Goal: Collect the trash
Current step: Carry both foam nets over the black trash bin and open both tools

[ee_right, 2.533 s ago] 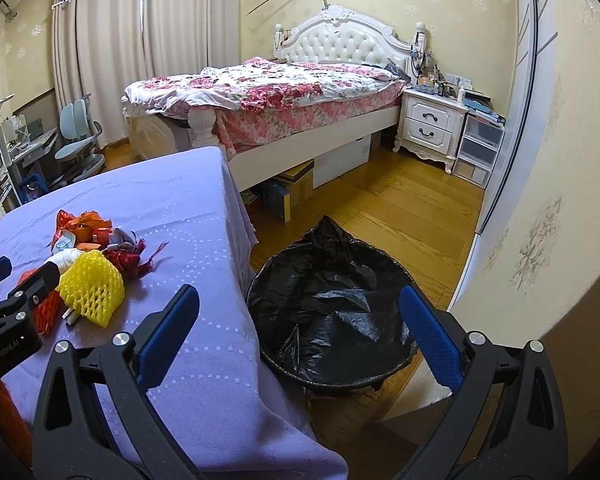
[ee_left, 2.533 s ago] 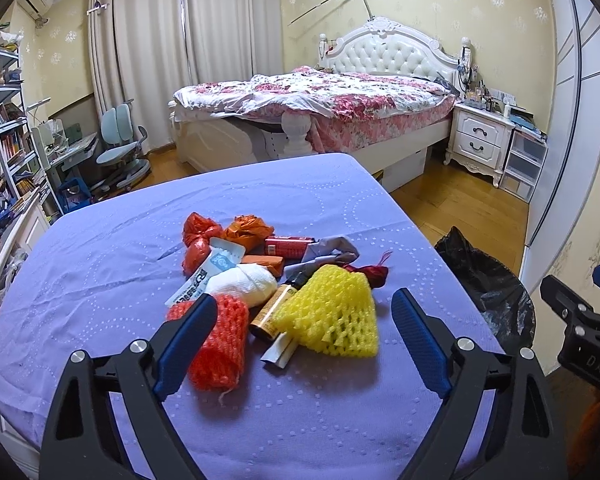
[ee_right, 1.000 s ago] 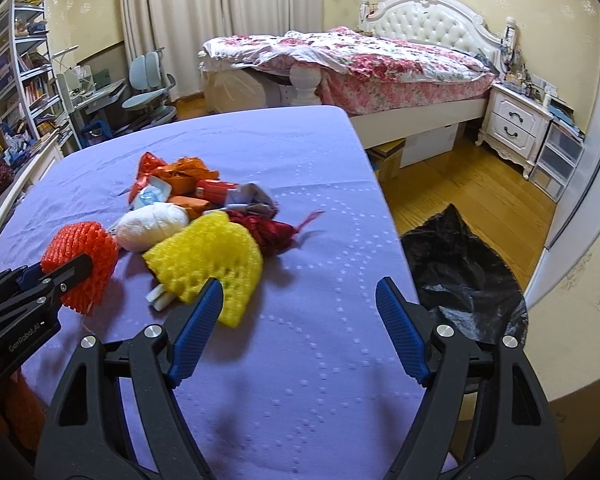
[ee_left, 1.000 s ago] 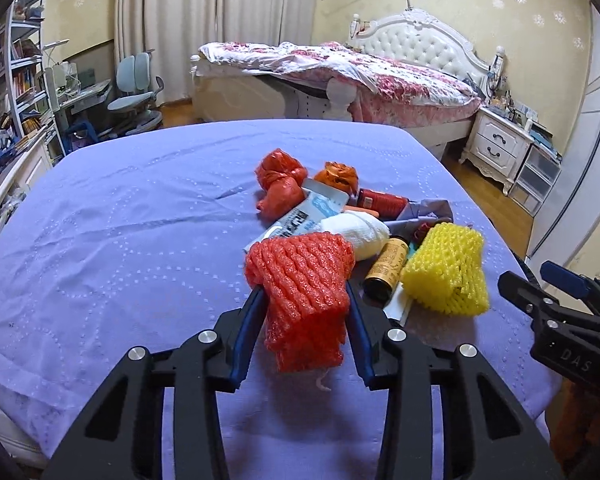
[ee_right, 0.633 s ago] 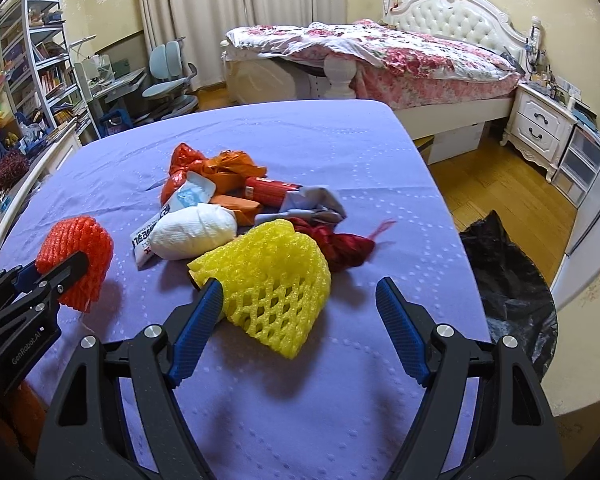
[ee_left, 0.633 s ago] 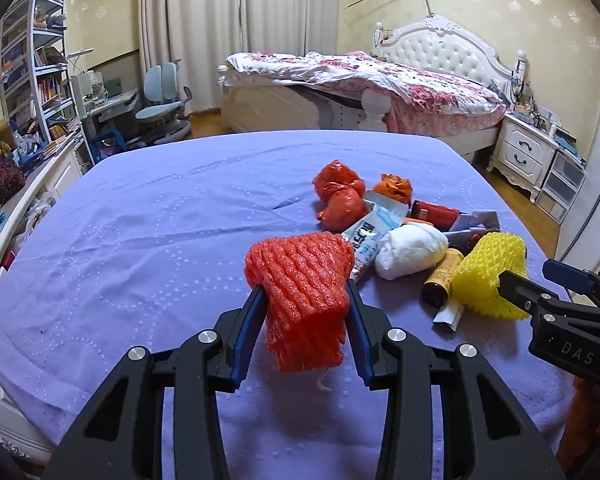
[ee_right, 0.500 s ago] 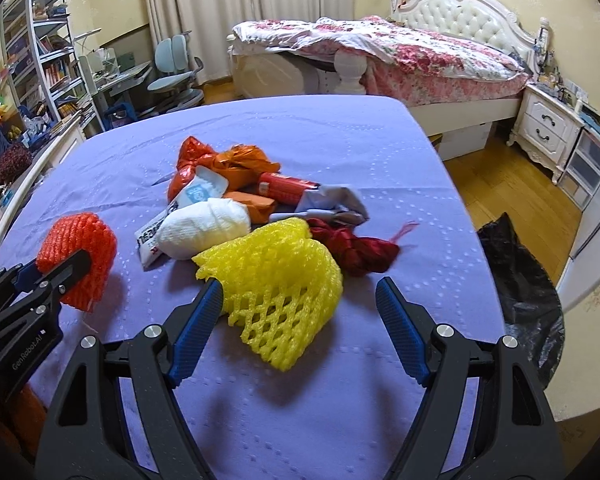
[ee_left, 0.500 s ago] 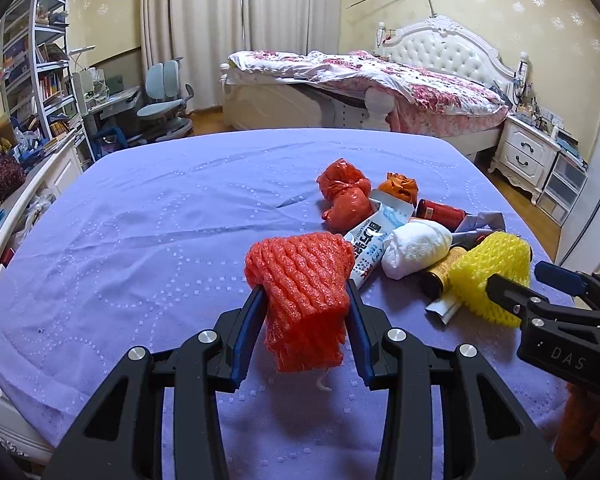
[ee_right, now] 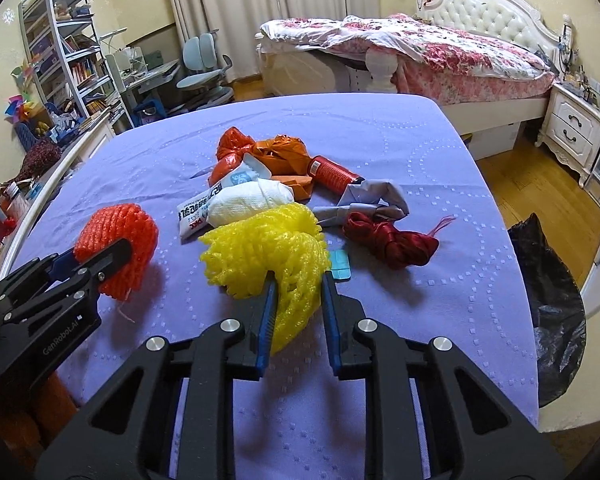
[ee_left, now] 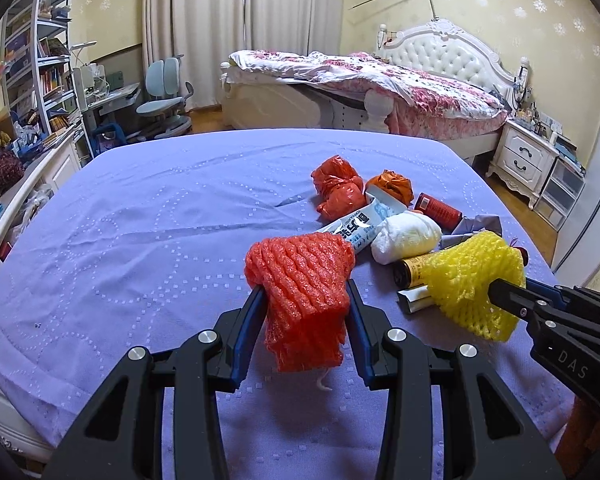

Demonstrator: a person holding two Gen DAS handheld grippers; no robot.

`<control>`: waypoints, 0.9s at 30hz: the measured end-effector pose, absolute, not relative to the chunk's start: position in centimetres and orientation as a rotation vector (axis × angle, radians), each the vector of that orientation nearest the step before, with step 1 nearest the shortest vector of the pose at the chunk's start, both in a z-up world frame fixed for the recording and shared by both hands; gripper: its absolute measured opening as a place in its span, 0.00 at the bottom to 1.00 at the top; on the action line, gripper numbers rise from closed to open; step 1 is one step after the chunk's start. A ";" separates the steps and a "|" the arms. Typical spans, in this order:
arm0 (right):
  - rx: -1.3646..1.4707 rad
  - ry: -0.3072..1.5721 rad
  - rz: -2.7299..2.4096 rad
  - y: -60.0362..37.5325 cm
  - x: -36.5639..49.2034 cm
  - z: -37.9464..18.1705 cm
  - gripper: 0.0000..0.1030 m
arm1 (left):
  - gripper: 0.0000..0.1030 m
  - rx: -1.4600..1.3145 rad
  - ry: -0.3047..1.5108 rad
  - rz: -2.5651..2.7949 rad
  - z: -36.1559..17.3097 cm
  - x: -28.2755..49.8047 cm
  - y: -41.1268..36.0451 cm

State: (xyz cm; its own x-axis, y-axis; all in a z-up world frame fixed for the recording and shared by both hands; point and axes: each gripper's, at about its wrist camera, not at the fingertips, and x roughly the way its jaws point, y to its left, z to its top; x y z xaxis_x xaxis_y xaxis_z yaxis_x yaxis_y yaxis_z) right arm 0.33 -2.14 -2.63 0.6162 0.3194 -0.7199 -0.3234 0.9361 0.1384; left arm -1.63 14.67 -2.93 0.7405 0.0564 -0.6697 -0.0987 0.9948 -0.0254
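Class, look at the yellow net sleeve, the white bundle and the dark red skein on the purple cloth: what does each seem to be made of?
Yellow net sleeve: soft foam mesh, matte; open lattice squashed by the closing right tongs. White bundle: probably tissue or paper towel, crinkled and dull. Dark red skein: likely thread or raffia, glossy strands with a frayed end.

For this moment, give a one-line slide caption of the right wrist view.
Right gripper closing on yellow foam net; left gripper holds red foam net.
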 end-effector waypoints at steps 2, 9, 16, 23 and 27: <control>-0.012 0.810 0.368 -2.2 -0.2 -2.2 0.20 | 0.40 -0.062 0.725 0.084 -2.7 -1.9 14.6; -0.014 0.749 0.347 -3.8 -1.8 -0.5 0.20 | 0.40 -0.049 0.687 0.061 -1.5 -2.6 13.5; 0.027 0.727 0.264 -8.0 -2.8 0.4 0.20 | 0.40 -0.035 0.654 -0.002 -0.7 -2.7 10.7; 0.062 0.706 0.125 -13.6 -2.9 0.7 0.20 | 0.40 -0.011 0.626 -0.103 -0.2 -2.0 6.2; 0.096 0.707 0.054 -16.8 -2.5 0.2 0.20 | 0.40 0.016 0.620 -0.166 -0.2 -0.9 3.2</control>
State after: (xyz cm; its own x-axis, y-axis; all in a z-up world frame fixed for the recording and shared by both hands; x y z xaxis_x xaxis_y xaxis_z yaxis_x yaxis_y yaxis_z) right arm -2.48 -16.85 0.23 0.7594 0.0822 -0.6454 -0.0171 0.9942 0.1065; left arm -0.95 3.15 -0.21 0.8010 -0.1499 -0.5797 0.1594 0.9866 -0.0349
